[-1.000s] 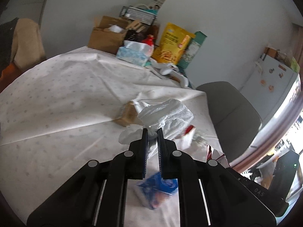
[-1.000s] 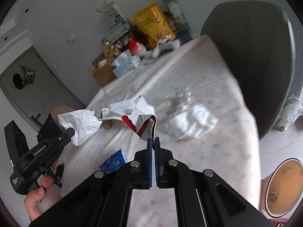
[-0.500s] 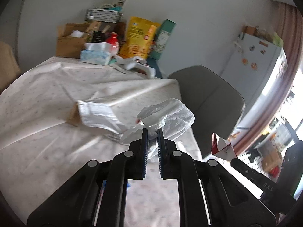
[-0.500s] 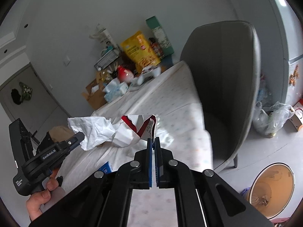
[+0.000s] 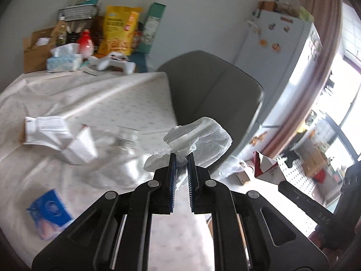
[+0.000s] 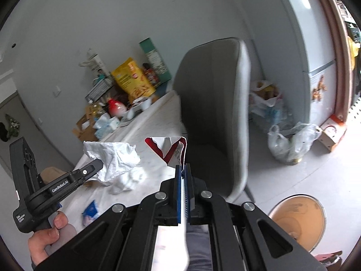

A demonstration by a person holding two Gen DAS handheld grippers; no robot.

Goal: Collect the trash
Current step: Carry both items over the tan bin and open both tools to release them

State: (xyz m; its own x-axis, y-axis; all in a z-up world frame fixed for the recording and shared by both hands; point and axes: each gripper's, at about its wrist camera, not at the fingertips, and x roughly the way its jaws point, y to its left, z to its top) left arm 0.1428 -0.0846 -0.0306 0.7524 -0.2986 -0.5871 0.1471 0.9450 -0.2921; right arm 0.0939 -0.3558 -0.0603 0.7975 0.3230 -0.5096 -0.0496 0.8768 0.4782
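**Both grippers lifted off the table with trash in their grip**

A table (image 5: 94, 103) under a white dotted cloth filled the left of the room, with a grey chair (image 5: 216, 94) pushed up at its far edge. Beyond the chair stood a white fridge (image 5: 286, 52). At the table's back end, against the wall, sat a yellow snack bag (image 5: 118, 30), a tissue box (image 5: 64, 62) and a cardboard box (image 5: 36, 52).

The left gripper (image 5: 179, 158) hung just past the table's near edge, its fingers pinching a crumpled white tissue (image 5: 203, 140) clear of the cloth. The right gripper (image 6: 183, 169) was in the air in front of the chair, fingers pressed together on a torn red-and-white wrapper (image 6: 170, 150).

Left on the table were a white paper carton (image 5: 61, 140) and a blue packet (image 5: 48, 214) nearer the table's front edge. On the floor beside the chair stood a round bin (image 6: 297, 219) and, further off, a clear plastic bag (image 6: 291, 142).
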